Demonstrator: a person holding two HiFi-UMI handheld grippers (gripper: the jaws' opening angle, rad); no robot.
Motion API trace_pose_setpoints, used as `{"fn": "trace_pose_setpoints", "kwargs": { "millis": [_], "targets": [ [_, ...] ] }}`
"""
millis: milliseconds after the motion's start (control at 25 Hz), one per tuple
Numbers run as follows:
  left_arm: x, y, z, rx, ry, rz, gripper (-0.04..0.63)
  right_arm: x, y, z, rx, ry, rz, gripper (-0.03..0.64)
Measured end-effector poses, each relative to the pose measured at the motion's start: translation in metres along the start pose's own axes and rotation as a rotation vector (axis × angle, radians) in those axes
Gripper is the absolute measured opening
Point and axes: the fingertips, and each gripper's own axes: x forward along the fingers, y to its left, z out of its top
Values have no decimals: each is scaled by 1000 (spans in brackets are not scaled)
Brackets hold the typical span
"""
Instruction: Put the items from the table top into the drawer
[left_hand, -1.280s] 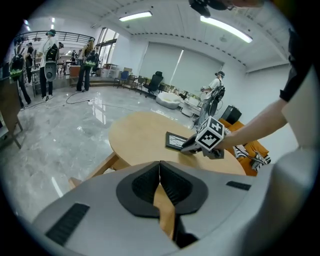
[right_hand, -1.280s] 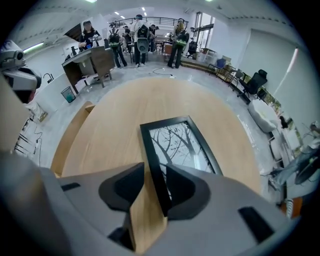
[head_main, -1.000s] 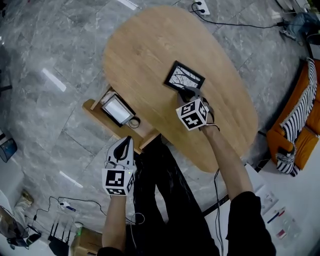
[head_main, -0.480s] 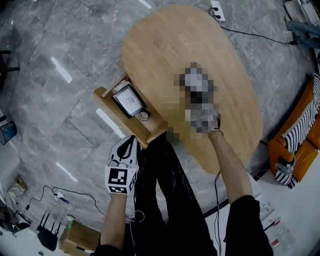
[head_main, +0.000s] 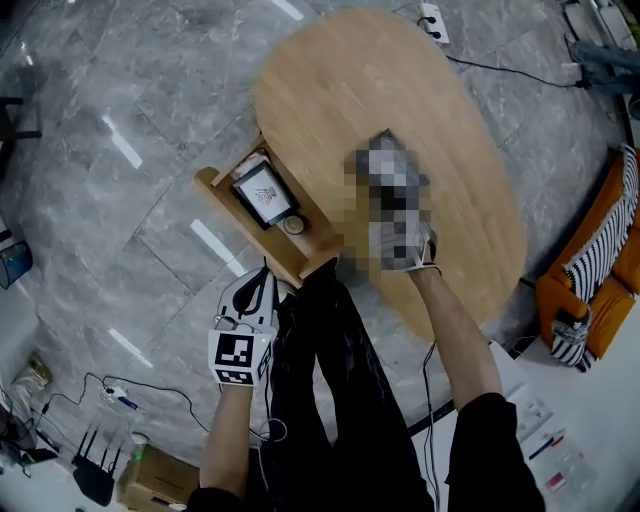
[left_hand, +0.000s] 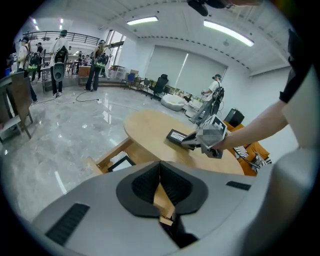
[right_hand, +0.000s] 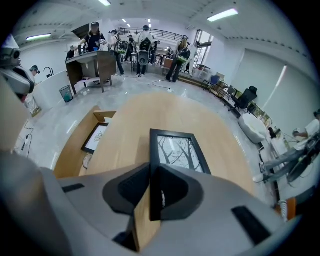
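1. Progress: the drawer (right_hand: 75, 147) stands open under the table's (right_hand: 150, 112) left edge. It already holds a stowed frame (right_hand: 95, 137), with a small ring (head_main: 293, 225) just beside it. I judge that part done.
2. What is left: the frame (right_hand: 177, 150) is the only item I can see on the table top. It has yet to be carried over the left edge and set down in the drawer.
3. Right gripper (right_hand: 150, 172): my jaws are clamped on the frame's dark border at its near left corner. I read this as the pick-up step, with the grip made.
4. Where it is: the frame sits about mid-table, well apart from the drawer-side edge. It looks face up and flat. I cannot tell whether the gripped end has left the wood.
5. Heading: its long axis runs straight away from my right jaws toward the table's far end, roughly parallel to the stowed frame's. One short end is at the gripper and the other points away.
6. Left gripper (left_hand: 160, 167): its jaws are together with nothing between them. It hangs off the table, near the drawer's near corner, and takes no part.
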Motion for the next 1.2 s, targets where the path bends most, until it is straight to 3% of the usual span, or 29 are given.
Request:
{"fn": "trace_pose_setpoints", "kwargs": {
  "millis": [440,1200],
  "targets": [
    [-15,15,-4,-9,-16,8,14,-16,33,36,6,-67,32,71],
    [-53,46,-32,-66,-48,56,14,-23,153,81,-35,-129,166,71]
  ]
}}
